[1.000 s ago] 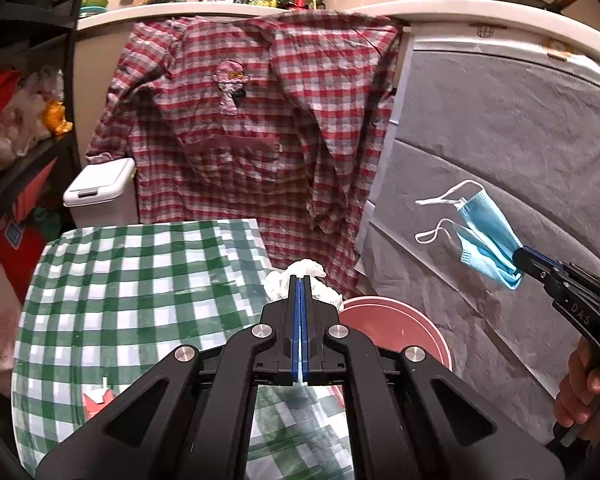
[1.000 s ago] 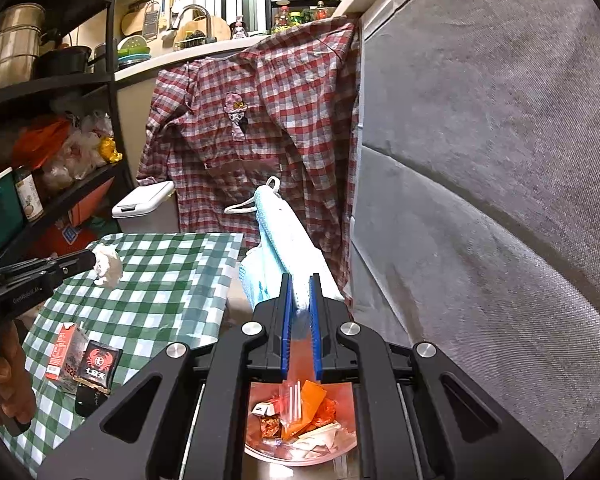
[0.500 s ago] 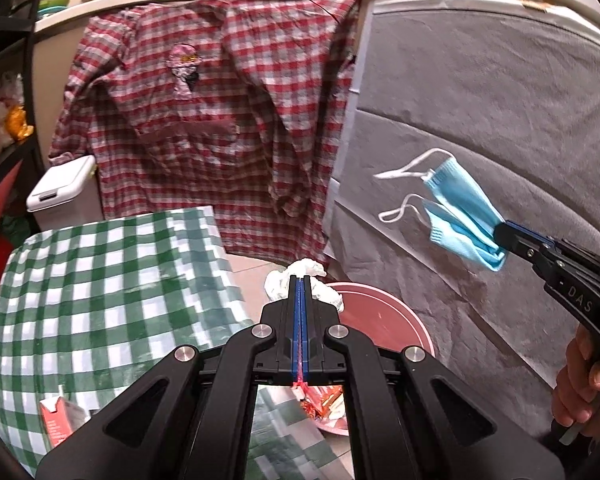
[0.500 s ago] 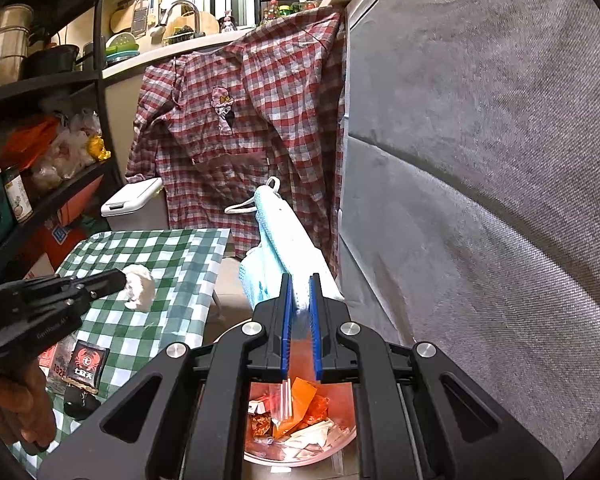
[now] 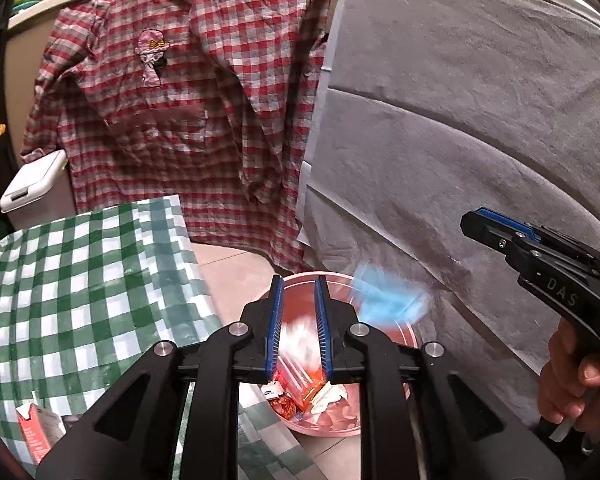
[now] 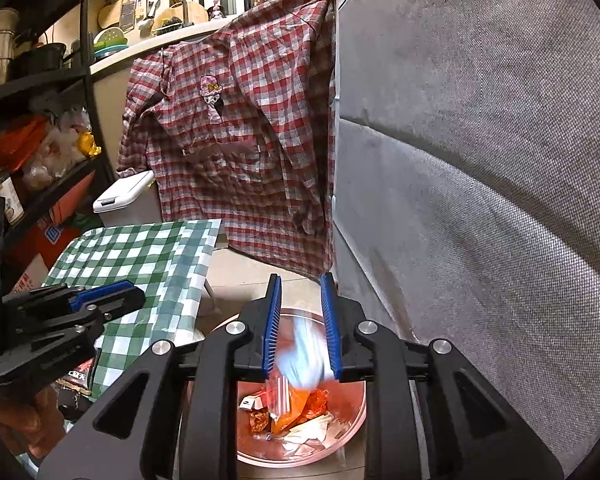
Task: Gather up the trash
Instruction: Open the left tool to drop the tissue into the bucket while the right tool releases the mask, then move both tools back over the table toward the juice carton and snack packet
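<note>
A pink bin on the floor holds several wrappers; it also shows in the right wrist view. My left gripper is open above it, and a blurred white tissue falls between its fingers. My right gripper is open above the bin, and the blue face mask falls blurred below it. The mask also shows in the left wrist view, over the bin's far rim. The right gripper also shows from the side in the left wrist view.
A green-checked table stands left of the bin, with a red carton and dark packets on it. A plaid shirt hangs behind. A grey cloth-covered wall is on the right. A white lidded bin stands far left.
Both grippers have opened. The tissue has left the left gripper and the blue mask has left the right gripper; both are falling toward the pink bin.
</note>
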`<state>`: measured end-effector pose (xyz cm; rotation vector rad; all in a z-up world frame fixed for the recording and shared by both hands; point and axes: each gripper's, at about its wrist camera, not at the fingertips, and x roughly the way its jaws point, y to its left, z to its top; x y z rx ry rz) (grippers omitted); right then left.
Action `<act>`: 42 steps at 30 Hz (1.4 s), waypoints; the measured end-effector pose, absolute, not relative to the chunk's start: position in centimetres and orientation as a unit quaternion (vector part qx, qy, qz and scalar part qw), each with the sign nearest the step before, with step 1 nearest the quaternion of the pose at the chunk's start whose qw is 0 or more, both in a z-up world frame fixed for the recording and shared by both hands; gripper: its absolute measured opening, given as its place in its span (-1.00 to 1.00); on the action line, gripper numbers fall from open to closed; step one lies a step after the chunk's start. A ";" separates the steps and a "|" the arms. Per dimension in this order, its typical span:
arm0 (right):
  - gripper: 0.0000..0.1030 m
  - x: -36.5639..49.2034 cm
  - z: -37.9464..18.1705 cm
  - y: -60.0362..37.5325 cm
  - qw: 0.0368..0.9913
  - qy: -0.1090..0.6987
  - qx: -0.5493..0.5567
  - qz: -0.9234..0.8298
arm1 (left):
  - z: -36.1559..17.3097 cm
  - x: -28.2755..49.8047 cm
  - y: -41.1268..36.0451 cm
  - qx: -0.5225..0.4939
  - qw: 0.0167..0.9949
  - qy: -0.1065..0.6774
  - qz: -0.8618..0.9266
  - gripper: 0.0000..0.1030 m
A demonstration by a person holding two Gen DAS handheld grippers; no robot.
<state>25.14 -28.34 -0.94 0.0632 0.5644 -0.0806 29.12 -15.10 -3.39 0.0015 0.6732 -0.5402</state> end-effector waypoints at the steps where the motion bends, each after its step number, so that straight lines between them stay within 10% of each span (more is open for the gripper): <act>1: -0.58 25.1 -0.9 -28.3 0.959 0.278 0.032 -0.039 | -3.4 29.2 -14.8 -0.002 0.909 0.326 -0.262 -0.70; 27: -0.56 23.5 0.4 -18.0 0.967 0.242 0.007 0.077 | -2.4 25.1 3.5 -0.006 0.942 0.309 -0.134 -0.66; 33: -0.62 23.6 -0.6 -14.7 0.957 0.258 0.001 0.130 | -5.6 24.6 7.2 -0.002 0.931 0.350 -0.103 -0.10; 42: -0.60 23.0 -4.0 -7.9 0.922 0.294 -0.061 0.243 | -9.3 24.9 8.6 -0.016 0.908 0.407 -0.099 0.09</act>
